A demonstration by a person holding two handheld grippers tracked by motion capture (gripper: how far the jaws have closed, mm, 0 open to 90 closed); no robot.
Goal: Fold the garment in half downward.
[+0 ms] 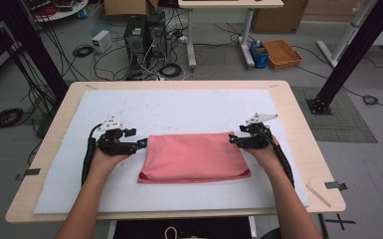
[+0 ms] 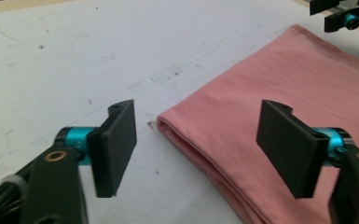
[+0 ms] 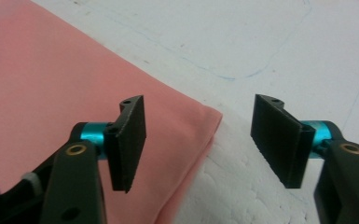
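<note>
Pink cloth [image 1: 194, 157] folded flat, lying mid-front on white mat [image 1: 179, 107] over wooden table [image 1: 298, 124]. Left gripper [image 1: 143, 143] at cloth's far left corner, jaws wide apart, holding nothing. Right gripper [image 1: 233, 140] at far right corner, jaws likewise wide, holding nothing. Bare mat around cloth on all sides, roomiest behind. Folded layers show along cloth's left edge.

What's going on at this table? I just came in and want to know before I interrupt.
A person holds a gripper in each hand at the two far corners of a folded pink cloth on a white mat. The left gripper and the right gripper both have their jaws open, each straddling a corner without pinching it. The cloth lies flat, not yet lifted.
</note>
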